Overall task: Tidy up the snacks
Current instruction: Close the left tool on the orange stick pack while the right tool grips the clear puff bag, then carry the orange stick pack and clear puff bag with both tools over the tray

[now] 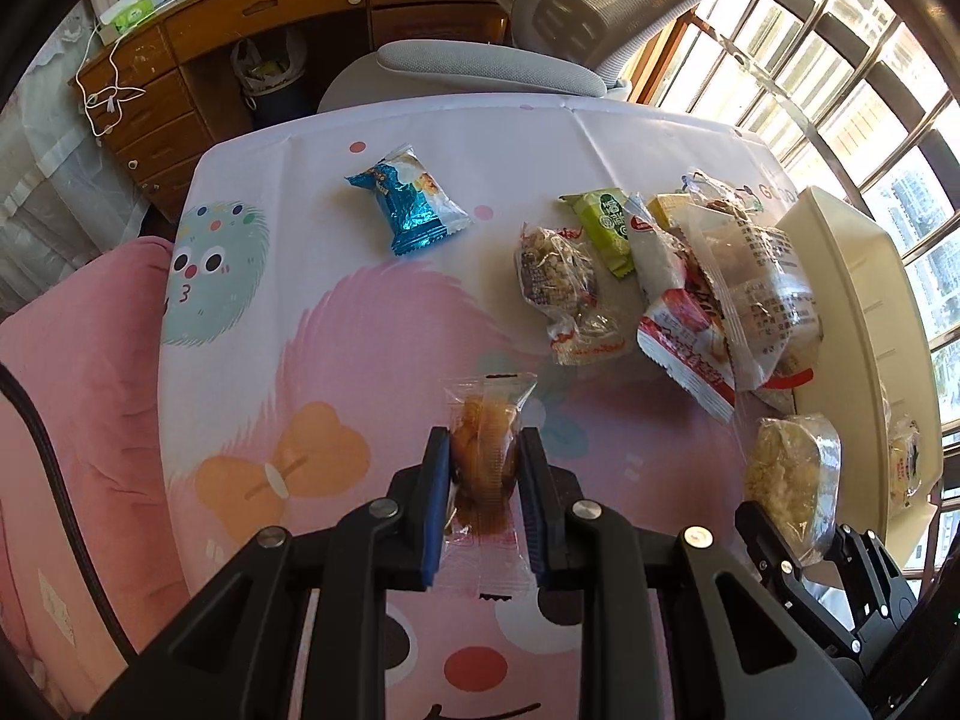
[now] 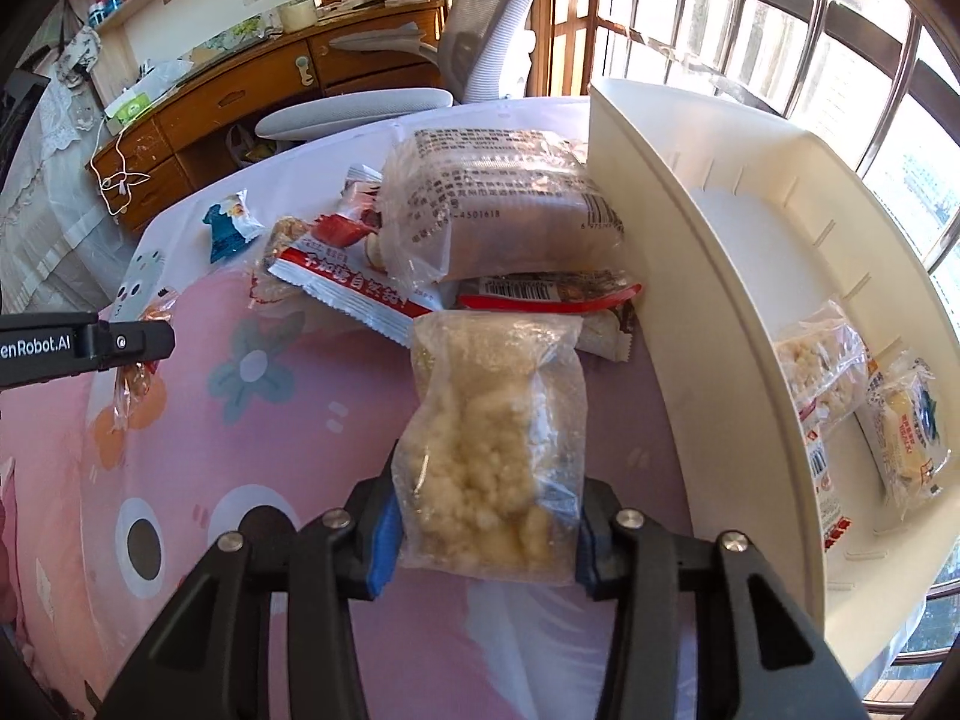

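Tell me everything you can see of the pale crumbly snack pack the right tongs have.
The crumbly snack pack is a clear plastic wrapper around a pale, lumpy beige block. The right tongs pinch its lower end between blue pads, holding it upright off the tablecloth. It hangs beside the white bin, in front of the snack pile, touching nothing else visibly.

We see a pile of snack packets [image 1: 672, 276] on the table [image 1: 336, 324], just left of the bin [image 1: 852, 300]. One packet [image 1: 408, 198] lies apart, further left. Two packets [image 2: 864, 408] lie inside the bin.
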The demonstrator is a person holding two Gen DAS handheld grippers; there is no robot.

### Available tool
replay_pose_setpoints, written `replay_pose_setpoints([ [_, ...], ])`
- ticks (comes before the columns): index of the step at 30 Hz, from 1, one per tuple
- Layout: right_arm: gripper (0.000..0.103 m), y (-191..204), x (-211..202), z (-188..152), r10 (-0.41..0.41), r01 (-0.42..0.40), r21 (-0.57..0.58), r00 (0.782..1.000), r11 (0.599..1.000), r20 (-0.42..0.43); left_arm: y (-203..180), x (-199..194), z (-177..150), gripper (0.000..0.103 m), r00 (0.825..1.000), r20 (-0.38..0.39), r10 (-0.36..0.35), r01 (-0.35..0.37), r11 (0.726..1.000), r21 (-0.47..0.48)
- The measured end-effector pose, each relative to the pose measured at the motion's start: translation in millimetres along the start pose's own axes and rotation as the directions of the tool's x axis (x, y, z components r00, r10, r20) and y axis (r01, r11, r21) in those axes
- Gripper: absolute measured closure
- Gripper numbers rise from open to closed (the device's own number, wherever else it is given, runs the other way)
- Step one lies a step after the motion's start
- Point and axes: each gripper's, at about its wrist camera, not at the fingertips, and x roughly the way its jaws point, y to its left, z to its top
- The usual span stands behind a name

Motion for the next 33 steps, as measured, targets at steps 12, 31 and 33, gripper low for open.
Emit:
replay_pose_setpoints([
  [12,0.058,5,-73,-11,0.049,-0.042,-0.066,0.993,0.997,0.108,-5,-79,-56,0.083,0.998,0.047,-0.036,0.037,0.999,-0.015],
  [31,0.058,-32,-155,-64,0.060,-0.047,-0.072,0.981,0.996,0.183,-51,-151,-135,0.083,0.987,0.096,-0.132,0.127,0.991,0.052],
  [33,0.058,-40,-160,-66,0.063,-0.050,-0.072,0.980,0.996,0.188,-57,-155,-141,0.083,0.986,0.091,-0.141,0.137,0.989,0.050],
])
